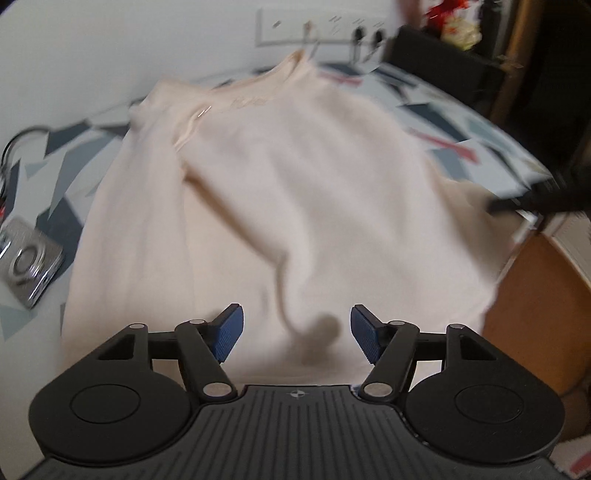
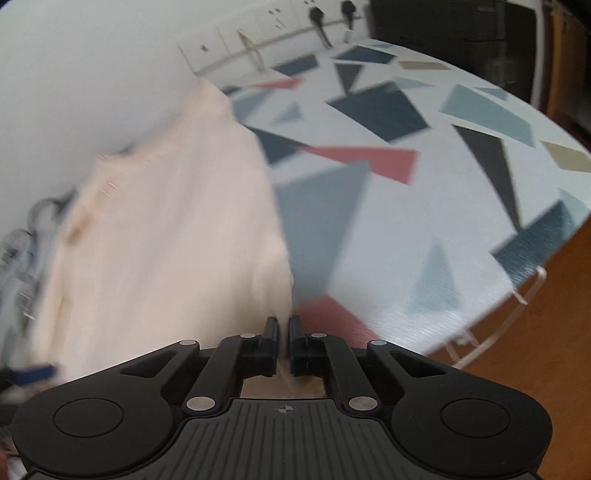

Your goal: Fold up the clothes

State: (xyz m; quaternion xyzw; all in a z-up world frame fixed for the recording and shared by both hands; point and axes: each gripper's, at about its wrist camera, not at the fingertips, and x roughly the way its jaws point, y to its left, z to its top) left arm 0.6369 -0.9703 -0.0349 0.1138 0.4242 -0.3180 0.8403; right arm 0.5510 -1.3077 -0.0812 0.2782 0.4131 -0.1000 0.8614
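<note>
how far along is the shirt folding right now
Done: the cream shirt lies on the patterned table with one side already folded over. In hand: the right gripper is shut at the shirt's edge; the left gripper hangs open above the hem. Left: the remaining folds.

1. Shirt (image 1: 288, 206): blurred by motion in both views; the print near its collar cannot be read, and its near hem is hidden behind the gripper body at the bottom of the frame.
2. Silver device (image 1: 27, 264): cut off by the left edge, its kind unclear.
3. Dark shape (image 1: 535, 199) at right: smeared.
4. Sockets (image 2: 273, 22): too blurred for detail.
</note>
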